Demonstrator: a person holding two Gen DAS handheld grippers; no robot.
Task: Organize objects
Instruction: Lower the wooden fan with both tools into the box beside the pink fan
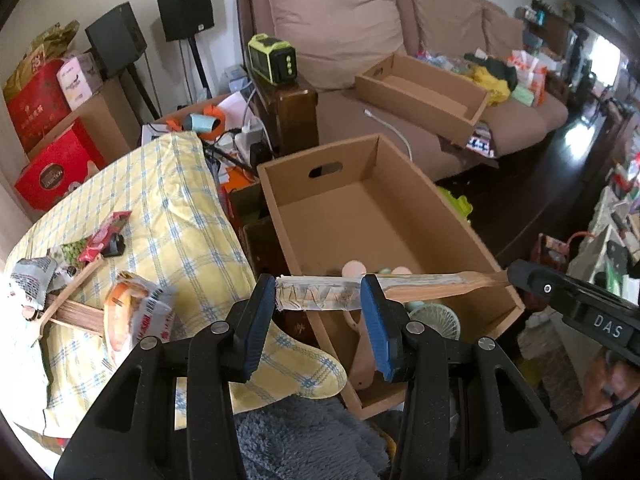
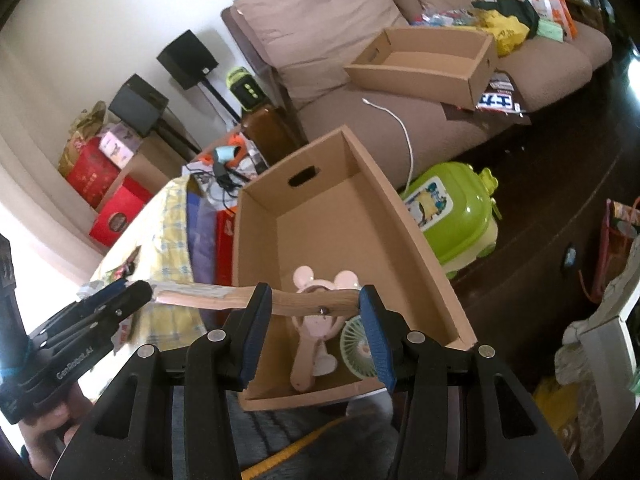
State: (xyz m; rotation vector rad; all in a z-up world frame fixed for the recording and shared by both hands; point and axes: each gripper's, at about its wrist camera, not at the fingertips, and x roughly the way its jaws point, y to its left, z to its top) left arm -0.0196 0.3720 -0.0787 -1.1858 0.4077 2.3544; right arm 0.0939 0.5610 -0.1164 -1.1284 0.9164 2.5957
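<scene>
Behind everything stands the brown sofa (image 1: 340, 32), carrying a shallow cardboard tray (image 1: 420, 92) that looks like another sorting bin. Nearer to you, the big cardboard box (image 1: 360, 208) sits open-topped with a hand slot in its far wall, so it is probably the drop target; a pink mouse-eared fan (image 2: 316, 320) and a pale green fan (image 2: 360, 340) already lie at its near end. Left of the box, the yellow checked cloth (image 1: 168, 216) covers a bed or worktop, I cannot tell which, and holds snack packets (image 1: 136, 320) awaiting sorting.

You hold the folded wooden fan (image 1: 384, 284) level across the box's near end, one gripper at each end, likely because it is long and would tip from a single grip. Your left gripper (image 1: 318, 294) pinches the frayed paper end, your right gripper (image 2: 314, 304) clamps the wooden handle by its rivet.

Readable writing: "DAS" on the right gripper's body in the left view, "GenRobot.AI" on the left gripper's body in the right view. Print on the red gift boxes (image 1: 52, 168) is too small to read.
</scene>
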